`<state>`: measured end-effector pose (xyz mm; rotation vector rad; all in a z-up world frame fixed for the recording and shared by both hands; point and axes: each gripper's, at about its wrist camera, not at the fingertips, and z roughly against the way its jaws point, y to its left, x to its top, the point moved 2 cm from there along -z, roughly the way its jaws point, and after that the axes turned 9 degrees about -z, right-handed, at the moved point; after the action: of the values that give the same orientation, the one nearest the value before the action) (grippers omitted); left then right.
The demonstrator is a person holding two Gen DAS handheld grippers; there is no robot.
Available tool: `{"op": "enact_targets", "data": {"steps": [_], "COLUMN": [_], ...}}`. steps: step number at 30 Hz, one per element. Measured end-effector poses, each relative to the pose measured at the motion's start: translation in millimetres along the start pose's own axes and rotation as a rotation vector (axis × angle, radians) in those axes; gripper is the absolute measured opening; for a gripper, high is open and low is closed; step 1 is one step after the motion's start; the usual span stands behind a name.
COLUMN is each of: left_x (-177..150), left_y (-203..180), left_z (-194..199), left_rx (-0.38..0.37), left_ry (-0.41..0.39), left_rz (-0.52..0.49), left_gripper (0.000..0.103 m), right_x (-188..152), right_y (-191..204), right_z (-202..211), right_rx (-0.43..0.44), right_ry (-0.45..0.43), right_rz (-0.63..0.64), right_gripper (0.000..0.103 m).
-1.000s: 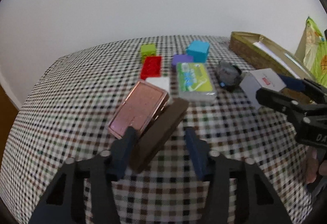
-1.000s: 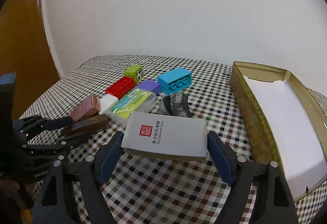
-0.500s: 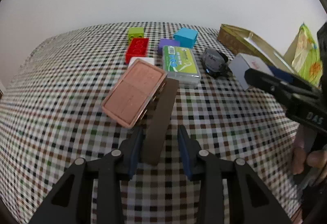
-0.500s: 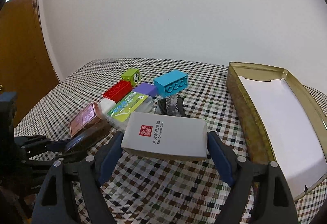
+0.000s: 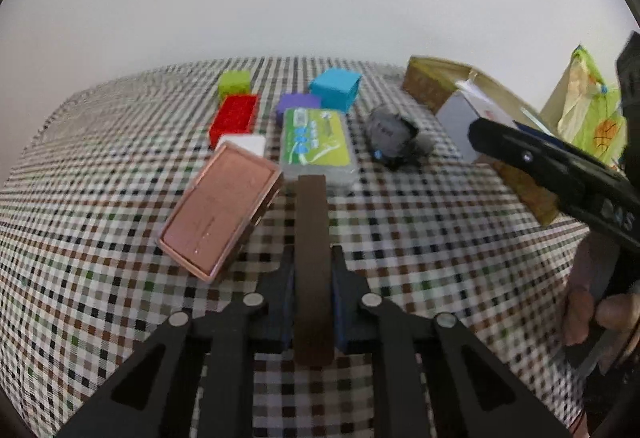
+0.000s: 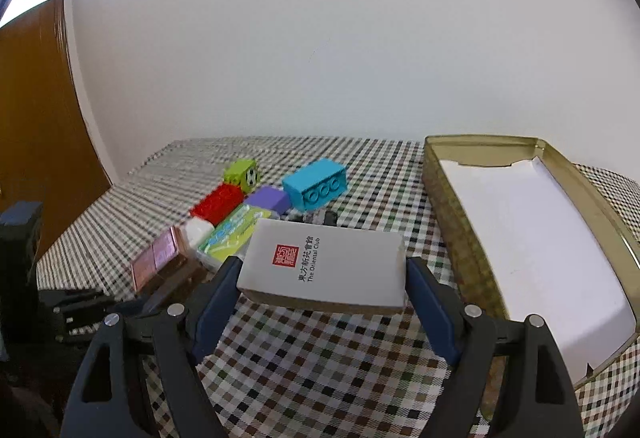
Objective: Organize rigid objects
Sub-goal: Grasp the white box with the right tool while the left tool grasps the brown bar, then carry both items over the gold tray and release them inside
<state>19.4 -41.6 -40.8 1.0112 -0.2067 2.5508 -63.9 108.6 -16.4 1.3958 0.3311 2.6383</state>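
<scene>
My left gripper (image 5: 313,270) is shut on a long dark brown flat box (image 5: 312,238) that points straight ahead over the checked cloth. A pink metallic box (image 5: 222,214) lies just left of it. My right gripper (image 6: 322,278) is shut on a white card box with a red seal (image 6: 328,266), held above the cloth beside the open gold tin (image 6: 436,174); the white box also shows in the left wrist view (image 5: 460,122). Red (image 5: 236,114), green (image 5: 235,81), purple (image 5: 298,103) and blue (image 5: 336,88) blocks sit at the back.
A clear case with a green label (image 5: 316,142) and a dark grey bundle (image 5: 390,134) lie mid-table. A small white block (image 5: 244,143) sits behind the pink box. A green snack bag (image 5: 588,106) stands far right. A brown door (image 6: 32,142) is left of the table.
My left gripper has closed on the dark brown box and turned it straight ahead, away from the pink box. My right gripper has risen a little with the white box.
</scene>
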Motion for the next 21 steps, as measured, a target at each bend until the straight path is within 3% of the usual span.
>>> {"op": "enact_targets", "data": {"steps": [7,10,12,21], "left_x": [20,38,55,119], "left_y": [-24,-41,-59,-143], "left_z": [34,42,42,8], "left_rx": [-0.013,-0.008,-0.009,-0.120], "left_ry": [-0.132,-0.186,-0.223,-0.273], "left_rz": [-0.009,-0.041,-0.069,-0.151], "left_gripper": [0.013,0.013,0.013,0.013], "right_x": [19,27,30,43], "right_y": [-22,-46,-64,-170], "right_z": [38,65,75,85], "right_rx": [0.013,-0.068,-0.112,-0.260], "right_ry": [-0.181,-0.315,-0.357,-0.346], "right_rz": [-0.028,-0.016,-0.026,-0.159], "right_gripper": [0.083,0.083,0.083,0.083]}}
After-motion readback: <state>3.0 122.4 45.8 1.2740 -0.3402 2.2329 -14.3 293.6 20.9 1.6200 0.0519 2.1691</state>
